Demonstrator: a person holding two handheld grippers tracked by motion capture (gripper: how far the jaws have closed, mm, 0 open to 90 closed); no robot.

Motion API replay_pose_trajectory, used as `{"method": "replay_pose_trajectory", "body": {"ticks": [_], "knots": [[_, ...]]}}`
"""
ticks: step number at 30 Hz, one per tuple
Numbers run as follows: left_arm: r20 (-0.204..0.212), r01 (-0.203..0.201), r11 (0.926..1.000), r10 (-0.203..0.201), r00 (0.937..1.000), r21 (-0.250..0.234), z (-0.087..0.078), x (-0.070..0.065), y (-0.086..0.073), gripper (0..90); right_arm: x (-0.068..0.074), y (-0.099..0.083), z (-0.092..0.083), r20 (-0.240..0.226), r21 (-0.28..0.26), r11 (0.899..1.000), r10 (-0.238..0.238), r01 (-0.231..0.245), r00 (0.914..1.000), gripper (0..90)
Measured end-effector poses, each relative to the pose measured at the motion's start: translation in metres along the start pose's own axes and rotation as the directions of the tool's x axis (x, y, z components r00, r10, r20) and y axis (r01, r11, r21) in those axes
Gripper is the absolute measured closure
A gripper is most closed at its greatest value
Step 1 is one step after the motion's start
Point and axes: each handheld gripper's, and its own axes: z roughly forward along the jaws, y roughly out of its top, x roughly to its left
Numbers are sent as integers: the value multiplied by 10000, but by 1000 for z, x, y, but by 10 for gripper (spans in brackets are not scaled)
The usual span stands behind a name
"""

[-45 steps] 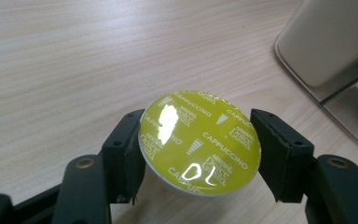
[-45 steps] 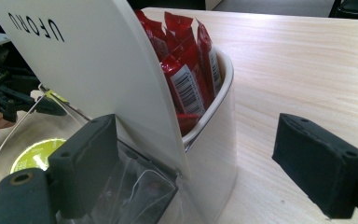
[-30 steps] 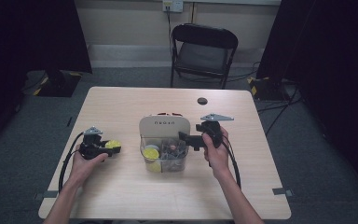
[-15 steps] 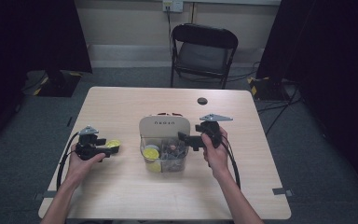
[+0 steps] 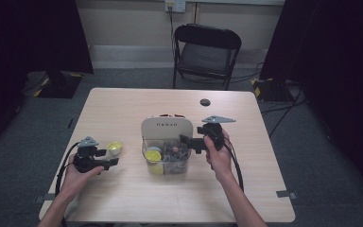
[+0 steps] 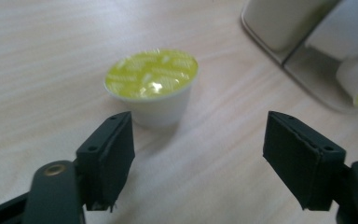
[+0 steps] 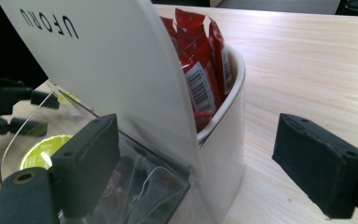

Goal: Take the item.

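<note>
One pod (image 6: 151,84) stands out on the tabletop (image 5: 123,198), left tool (image 6: 198,154) released; right tool (image 7: 214,172) straddles the organizer (image 7: 121,84), unclenched; pods remain inside.

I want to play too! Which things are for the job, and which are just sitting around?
For the job: yellow-lidded cup, organiser box, left gripper, right gripper.
Just sitting around: folding chair, small black disc.
</note>
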Motion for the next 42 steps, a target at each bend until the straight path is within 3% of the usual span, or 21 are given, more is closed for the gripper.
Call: {"method": "replay_pose_trajectory", "body": {"ticks": [6, 11, 15, 17, 19, 23, 28, 34, 42], "knots": [[39, -239, 9996, 238, 9997, 166, 4, -7, -12, 258, 0, 2, -2, -36, -61, 10000, -20, 20, 10000, 142], [-222, -523, 9984, 528, 9984, 231, 9, -9, -17, 252, 5, 5, -4, -150, -24, 9999, -165, 164, 9998, 141], [-287, -579, 9983, 576, 9979, -81, 9, -9, -21, 252, 8, 9, -3, -224, 144, 9992, -360, 363, 9991, 142], [-584, -1207, 9925, 1195, 9911, -186, 12, -12, -24, 240, 9, 12, -5, -276, 3, 9995, -325, 325, 9991, 145], [-798, -1551, 9879, 1543, 9848, -42, 13, -15, -24, 236, 11, 16, -6, -145, -163, 9992, -360, 358, 9992, 152], [-814, -1490, 9888, 1480, 9856, -68, 14, -15, -23, 226, 13, 22, -7, 103, -374, 9978, -536, 539, 9985, 184], [-830, -1494, 9888, 1486, 9854, -30, 13, -15, -23, 220, 14, 23, -3, -458, -429, 9989, -186, 166, 9988, 311], [-846, -1496, 9887, 1489, 9852, -28, 14, -15, -23, 217, 17, 26, -5, -849, -806, 9967, -202, 133, 9962, 448], [-863, -1458, 9893, 1450, 9857, -23, 14, -15, -23, 209, 20, 28, -10, -967, -981, 9952, -100, 5, 9953, 452]]}}
